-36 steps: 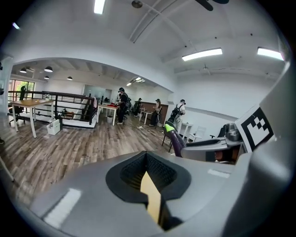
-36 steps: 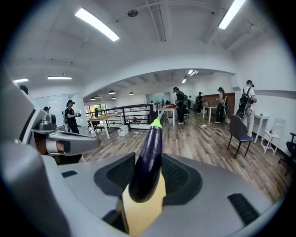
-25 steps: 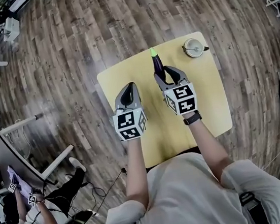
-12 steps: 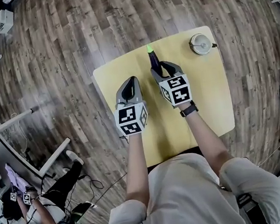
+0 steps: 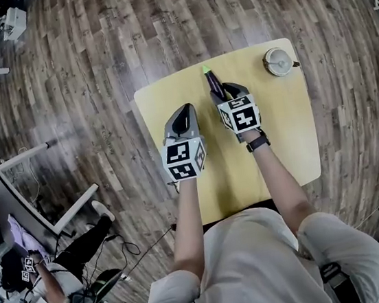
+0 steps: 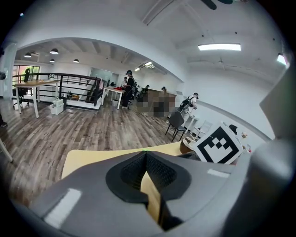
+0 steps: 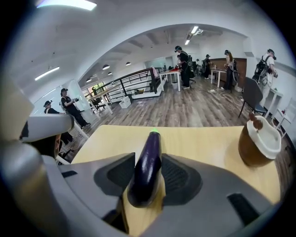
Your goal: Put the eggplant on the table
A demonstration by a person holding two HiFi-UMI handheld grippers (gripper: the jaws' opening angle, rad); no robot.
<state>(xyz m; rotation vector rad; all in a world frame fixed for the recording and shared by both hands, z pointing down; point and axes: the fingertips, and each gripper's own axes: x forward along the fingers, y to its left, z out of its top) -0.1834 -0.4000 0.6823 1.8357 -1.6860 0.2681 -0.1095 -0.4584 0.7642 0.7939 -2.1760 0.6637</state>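
Ahead, the yellow table's [image 5: 285, 141] far edge lies just beyond the eggplant's [image 5: 214, 82] green tip. Bare tabletop spreads to the right and back toward the person, and a brown cup [image 5: 278, 61] stands at the far right corner, well apart. Both forearms reach forward side by side, grippers angled downward. The right gripper [image 5: 228, 95] clamps the eggplant at its thick end, the rest jutting past the jaws over the tabletop; whether it touches the table cannot be told. The left gripper [image 5: 183, 117], just beside, has its jaws closed on nothing.
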